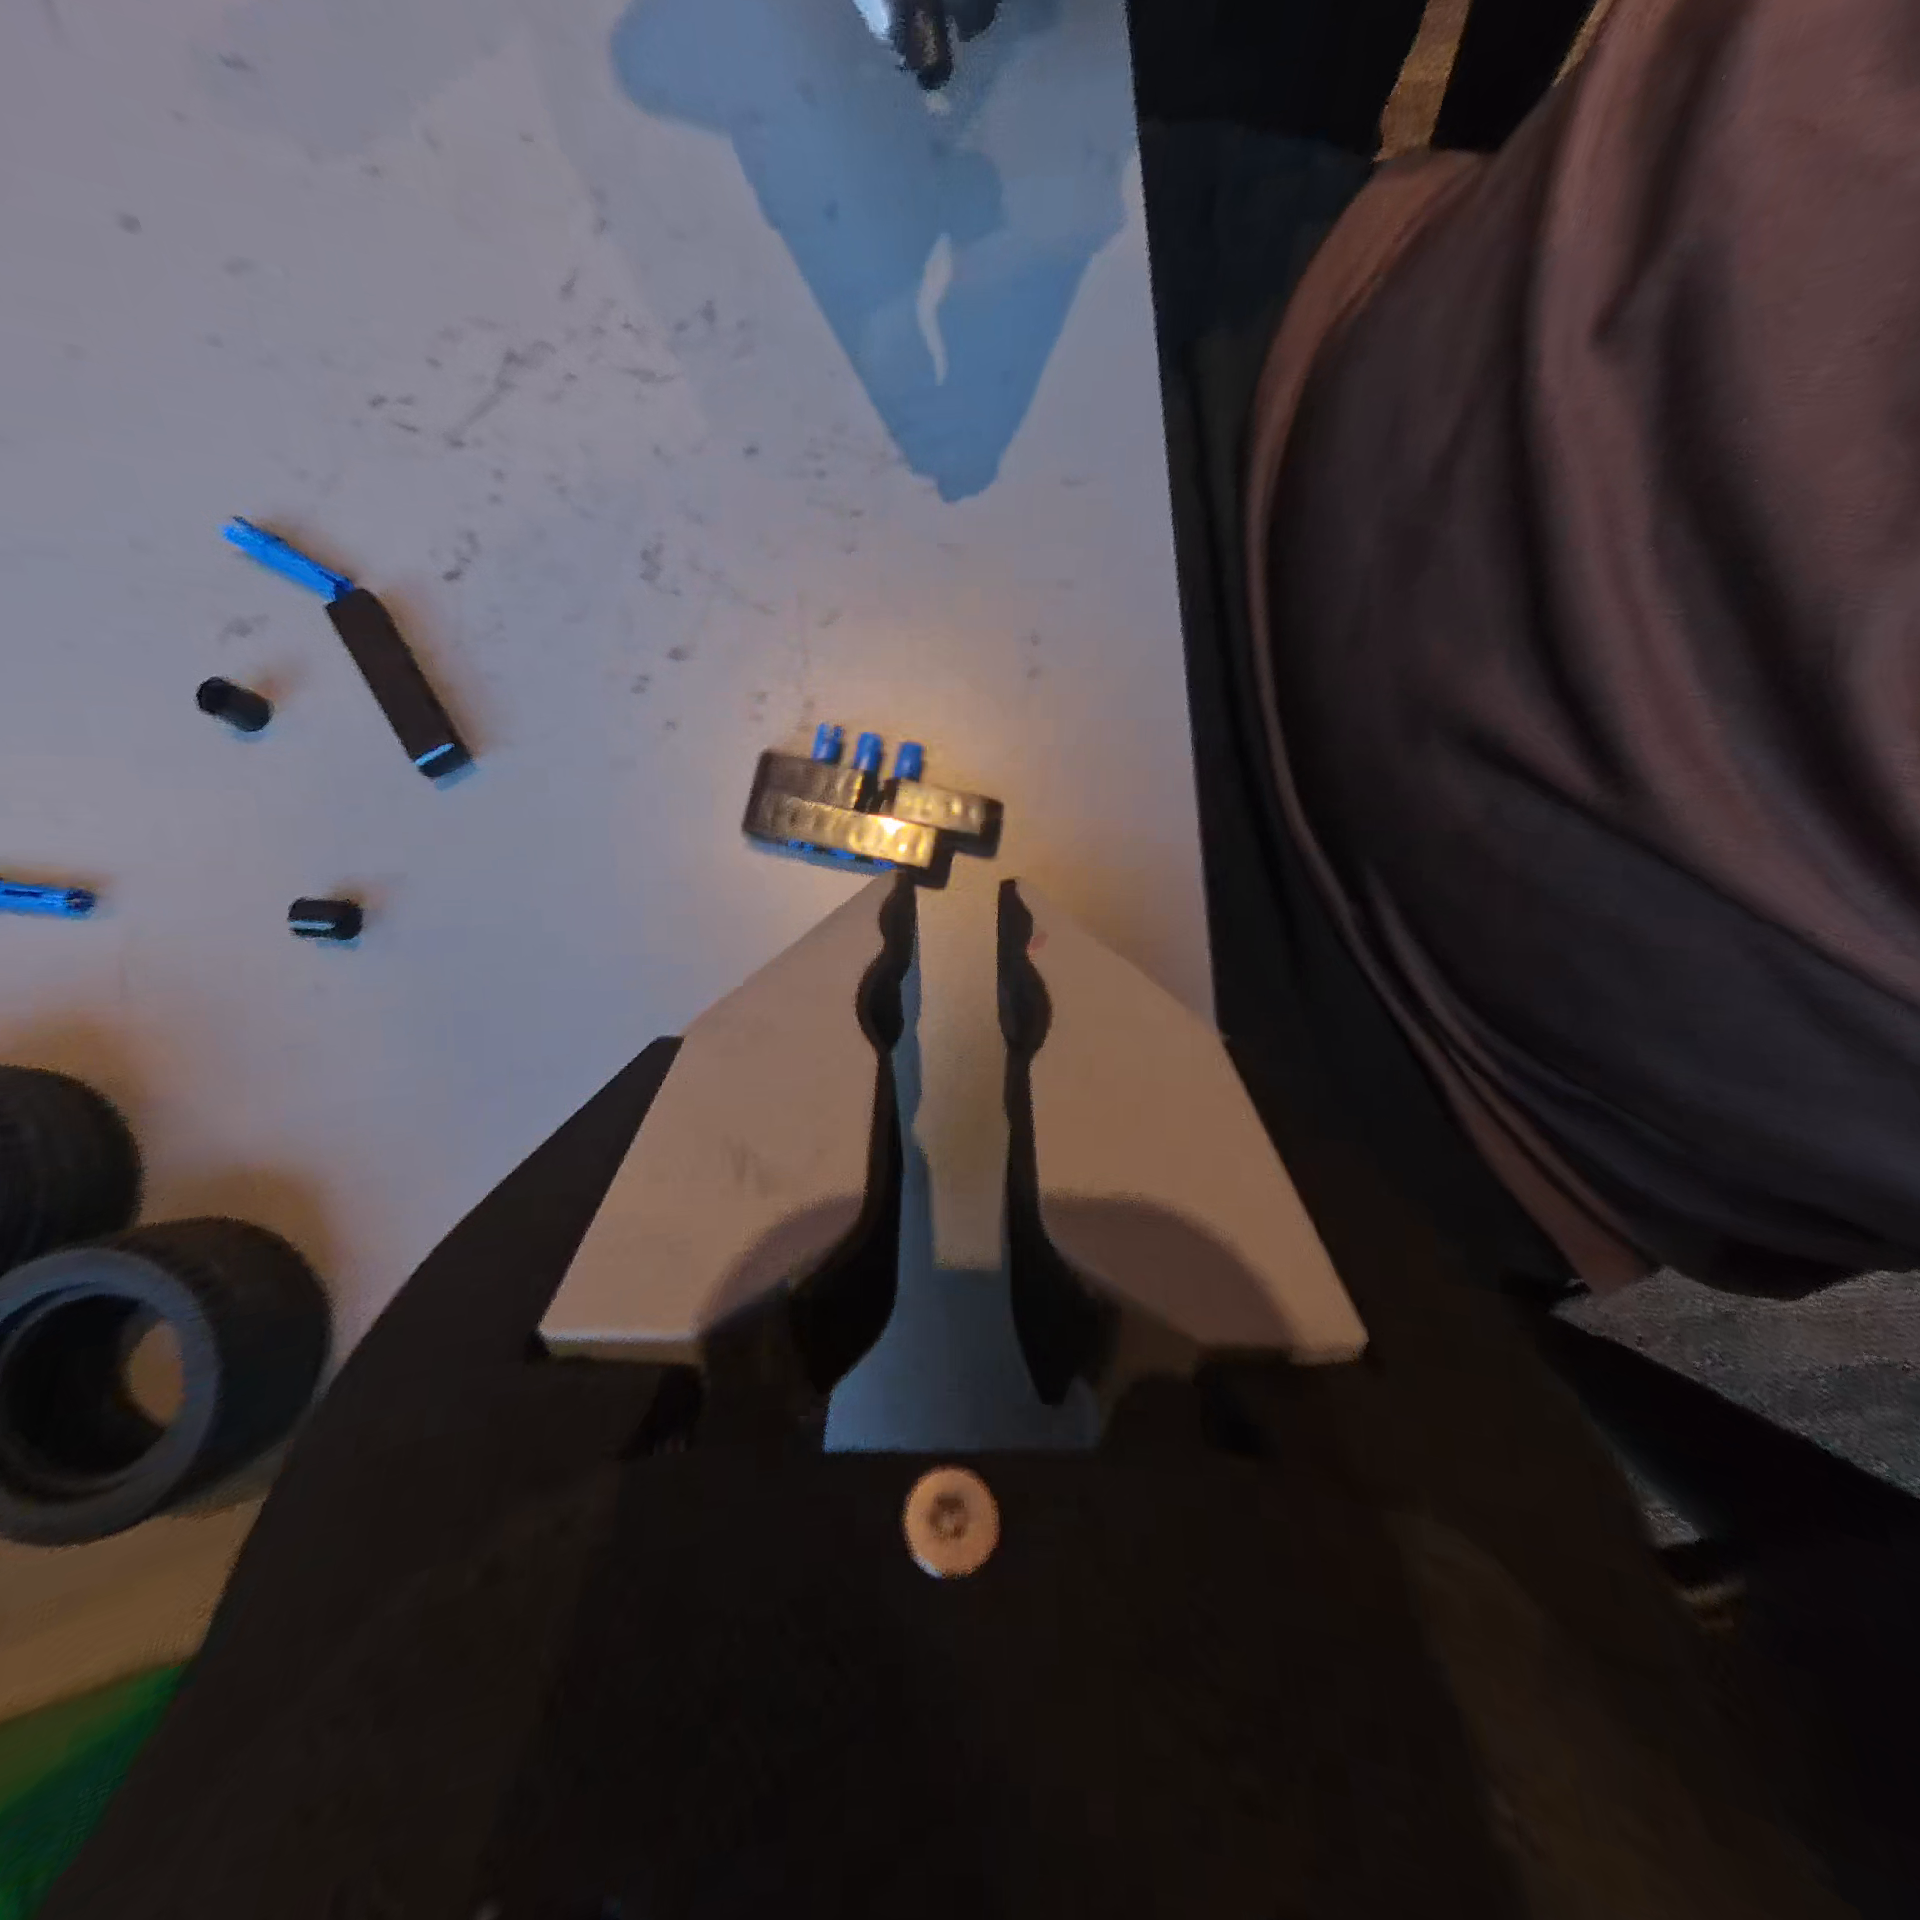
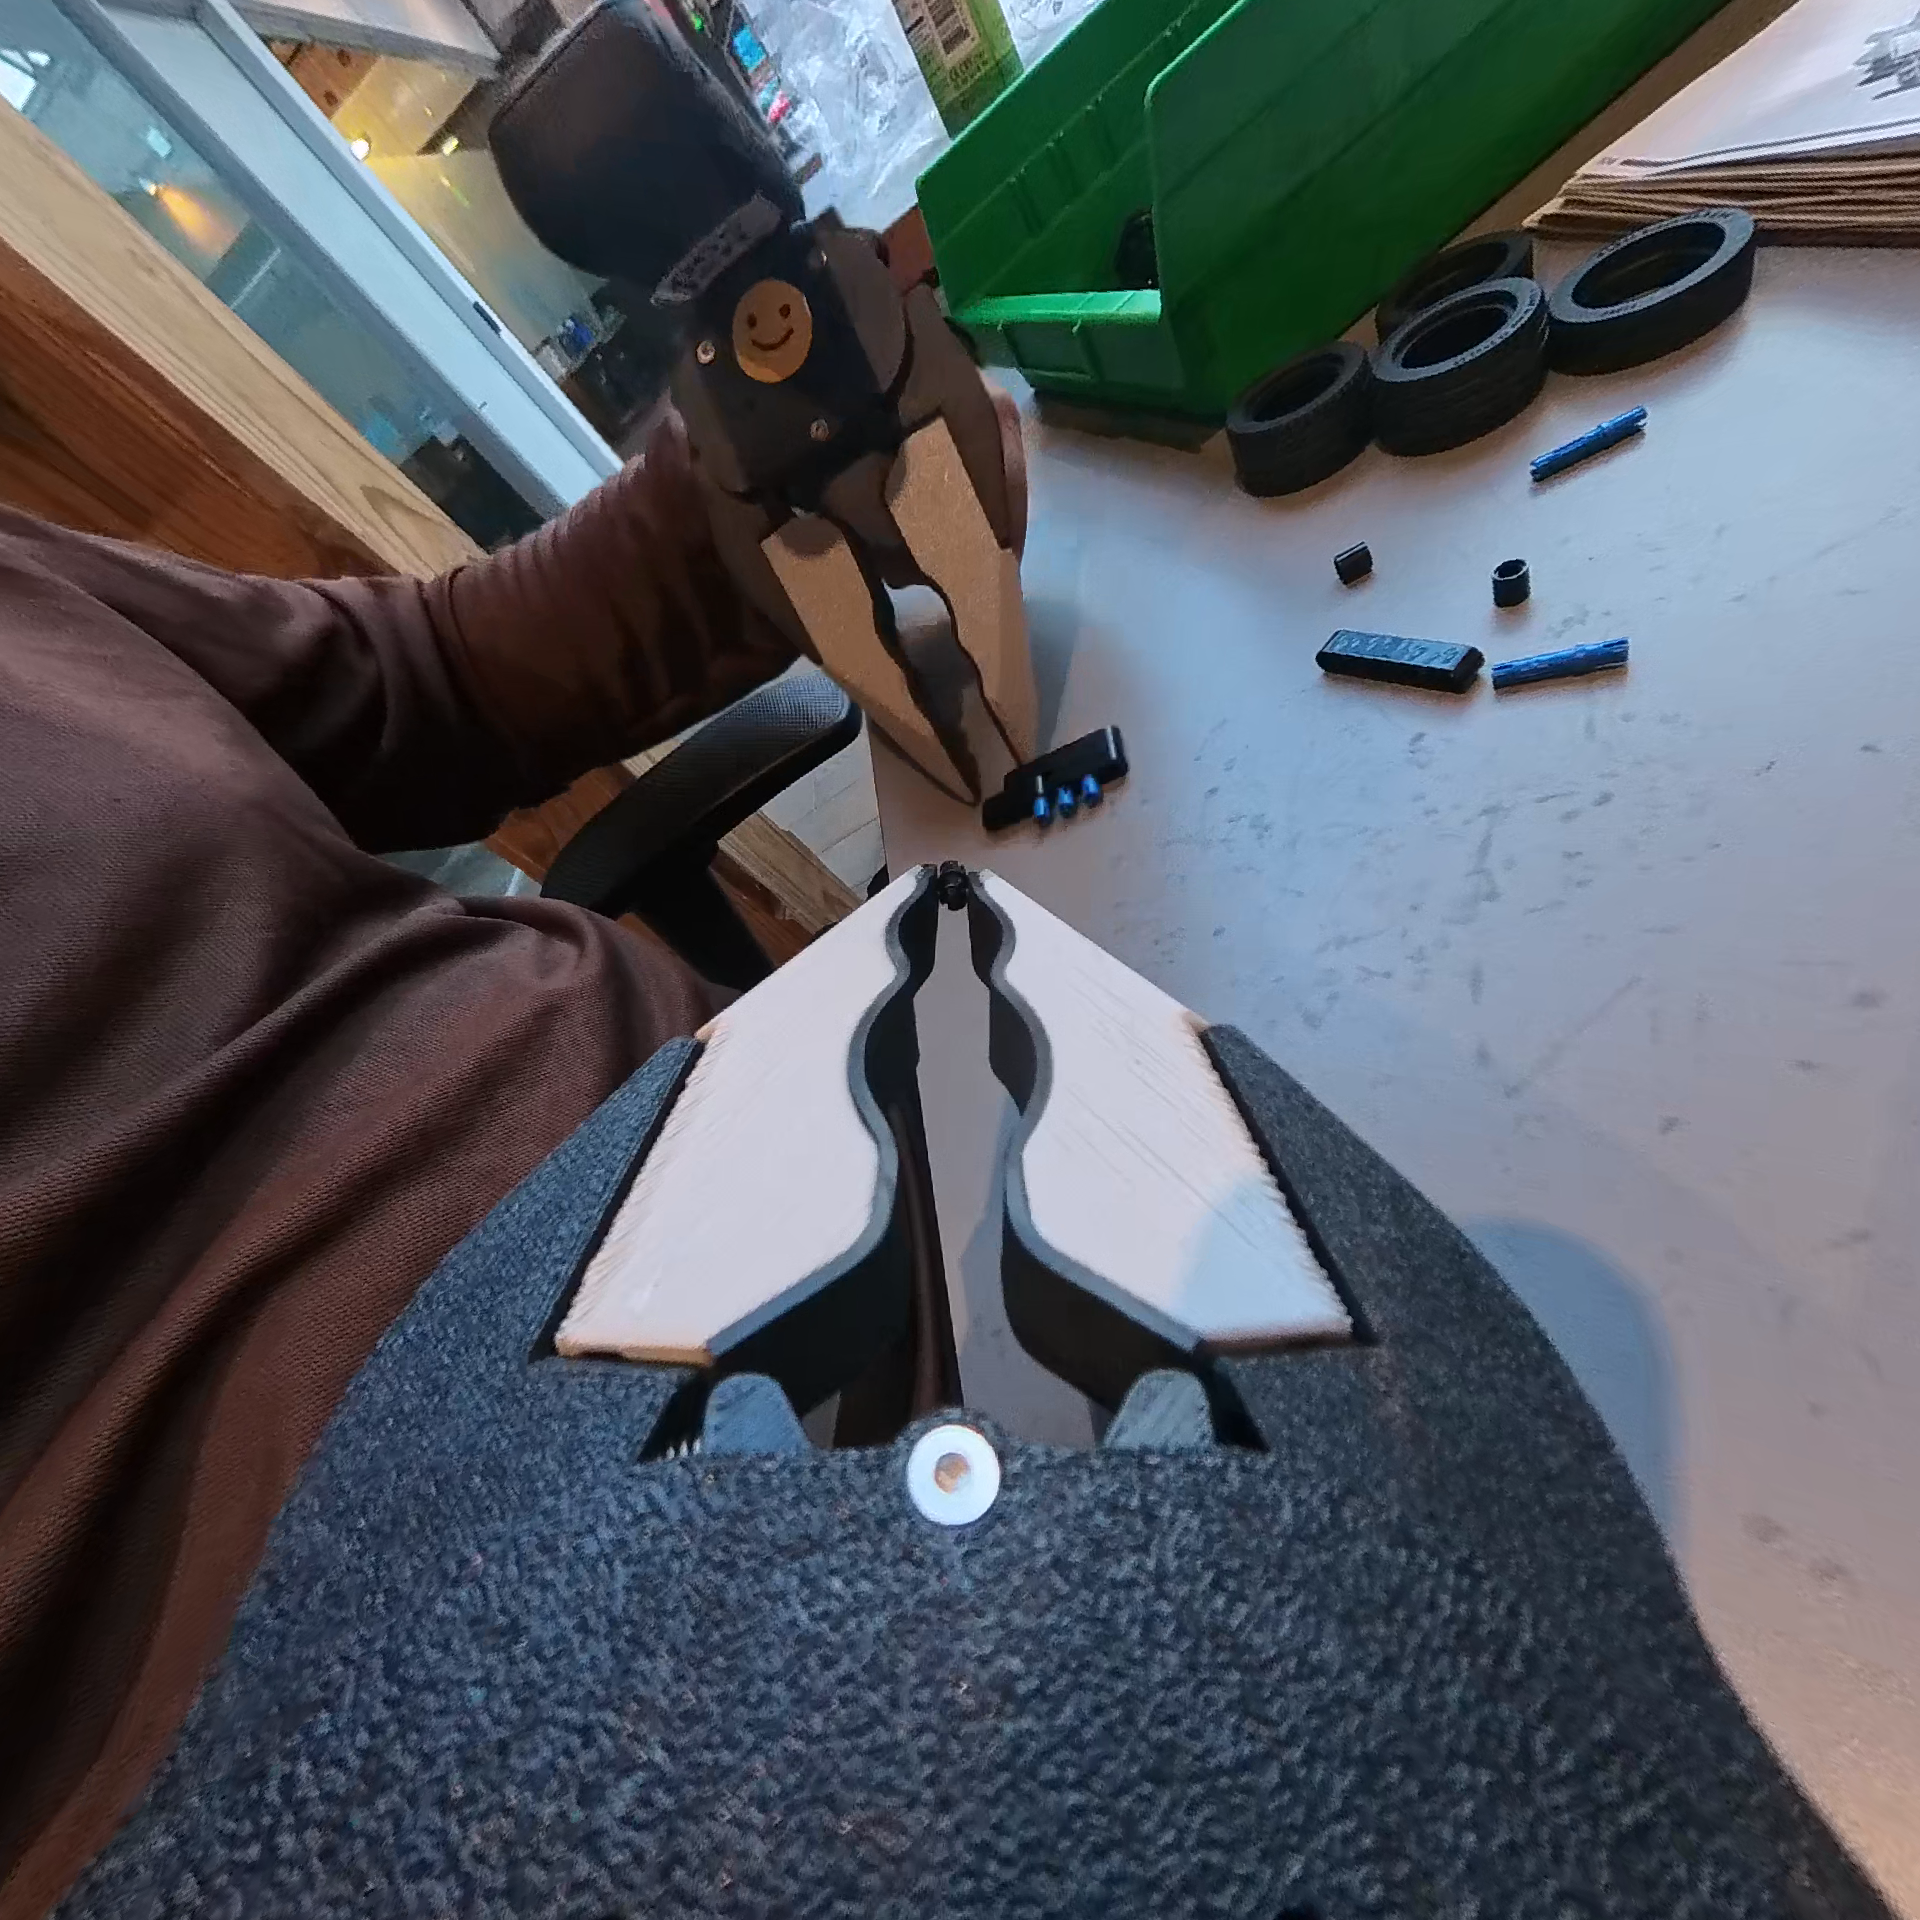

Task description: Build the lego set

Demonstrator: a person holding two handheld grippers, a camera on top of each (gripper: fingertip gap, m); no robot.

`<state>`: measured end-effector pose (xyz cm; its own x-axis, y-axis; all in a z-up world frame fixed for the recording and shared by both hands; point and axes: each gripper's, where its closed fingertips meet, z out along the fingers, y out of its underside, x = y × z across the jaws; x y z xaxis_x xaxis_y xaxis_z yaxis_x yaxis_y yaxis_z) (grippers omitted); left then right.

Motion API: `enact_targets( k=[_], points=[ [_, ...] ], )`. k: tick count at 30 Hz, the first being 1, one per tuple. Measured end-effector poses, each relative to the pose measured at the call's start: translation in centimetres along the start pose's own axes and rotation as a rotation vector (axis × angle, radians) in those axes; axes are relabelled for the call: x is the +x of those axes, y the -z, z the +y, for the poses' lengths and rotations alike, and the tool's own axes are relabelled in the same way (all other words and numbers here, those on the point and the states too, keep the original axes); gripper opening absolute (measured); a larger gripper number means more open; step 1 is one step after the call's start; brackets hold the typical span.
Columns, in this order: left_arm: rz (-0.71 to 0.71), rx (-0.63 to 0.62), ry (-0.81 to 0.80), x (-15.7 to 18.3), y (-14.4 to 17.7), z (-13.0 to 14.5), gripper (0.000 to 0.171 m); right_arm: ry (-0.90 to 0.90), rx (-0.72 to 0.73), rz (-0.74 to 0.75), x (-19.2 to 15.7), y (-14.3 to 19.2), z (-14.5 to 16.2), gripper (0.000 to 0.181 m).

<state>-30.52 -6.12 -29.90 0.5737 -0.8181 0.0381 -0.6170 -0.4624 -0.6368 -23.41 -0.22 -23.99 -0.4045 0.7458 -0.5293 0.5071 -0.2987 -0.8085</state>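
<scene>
The left gripper (image 1: 956, 883), parted and empty, hovers just short of the black beam assembly (image 1: 873, 816) on the desk (image 1: 520, 364), while the right gripper (image 2: 951, 883) pinches a small black pin (image 2: 950, 891), clear only in the right wrist view.

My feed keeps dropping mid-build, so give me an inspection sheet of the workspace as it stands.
Surface: white table, scuffed and smudged.
Job's things: black beam assembly with three blue pins near the table edge; loose black beam, blue axles, small black bushes, four tyres.
Clutter: green bin, paper stack.
Grippers: left gripper open, tips at the assembly; right gripper shut on a small black pin.
Cables: nothing seen.
Surroundings: office chair, glass partition.
</scene>
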Motion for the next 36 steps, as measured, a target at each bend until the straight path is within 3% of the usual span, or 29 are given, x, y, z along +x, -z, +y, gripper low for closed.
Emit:
enact_targets(
  k=[9,16,18,21,24,29,33,36],
  points=[
    [-0.014,0.092,-0.067,2.0,-2.6,-3.7,0.012,0.011,-0.003,0.004,-0.1,0.0,0.1,0.005],
    [-0.305,0.107,-0.038,-2.1,1.3,-2.9,0.021,0.012,-0.011,0.0,-0.1,-0.1,0.2,0.005],
    [-0.265,0.103,-0.025,-1.9,1.5,-2.5,0.026,0.017,-0.015,0.001,-0.2,-0.1,0.3,0.005],
    [-0.177,0.081,-0.09,-1.2,1.2,-2.1,0.049,0.021,-0.019,0.004,-0.2,-0.3,0.3,0.005],
    [-0.115,-0.005,-0.171,-0.9,0.8,-1.6,0.052,0.017,-0.016,0.008,-0.2,-0.3,0.3,0.005],
    [-0.042,-0.122,-0.258,-1.1,0.3,-1.4,0.051,0.004,-0.009,0.004,-0.1,-0.2,0.3,0.005],
    [0.065,-0.152,-0.202,-0.5,-0.3,-0.7,0.049,0.0,-0.005,-0.003,-0.1,-0.2,0.2,0.005],
    [0.092,-0.167,-0.182,0.1,-0.6,-0.4,0.037,-0.003,-0.004,-0.009,-0.1,-0.1,0.2,0.005]
  ],
)
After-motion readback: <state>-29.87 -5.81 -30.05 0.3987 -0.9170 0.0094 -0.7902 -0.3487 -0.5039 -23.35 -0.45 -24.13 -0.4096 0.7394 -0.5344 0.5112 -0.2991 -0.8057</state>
